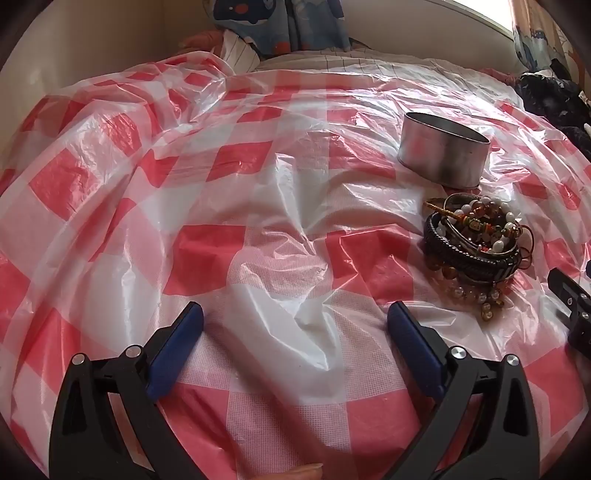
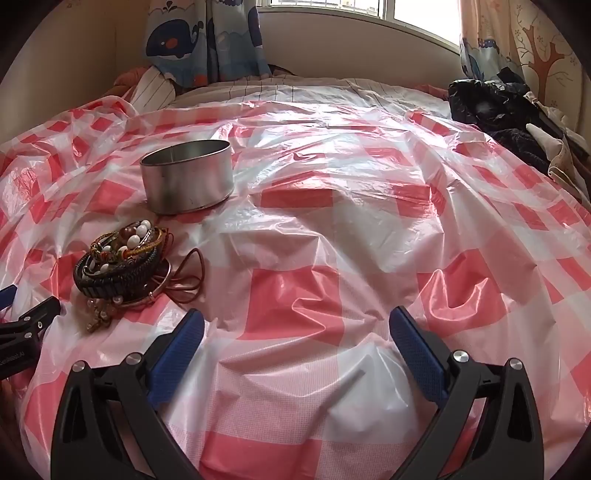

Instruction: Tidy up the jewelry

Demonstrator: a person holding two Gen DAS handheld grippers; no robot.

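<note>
I am holding both claws wide and empty over the red-and-white checked plastic sheet [image 1: 280, 206] — my left gripper [image 1: 295, 321] is sitting nearer the tangled heap of beaded bracelets and dark bangles [image 1: 476, 240], lying ahead to its right, just before the round open metal tin [image 1: 441, 153]; my right gripper [image 2: 295, 326] is facing bare sheet.

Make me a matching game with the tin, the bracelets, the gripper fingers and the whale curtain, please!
Things:
1. metal tin
2. pile of bracelets
3. right gripper finger pads
4. whale curtain

Descriptions:
A. blue, spread wide apart
B. hanging by the window
C. silver, open on top
D. heaped just in front of the tin, on the checked plastic sheet

Pairs: 1-C, 2-D, 3-A, 4-B
</note>
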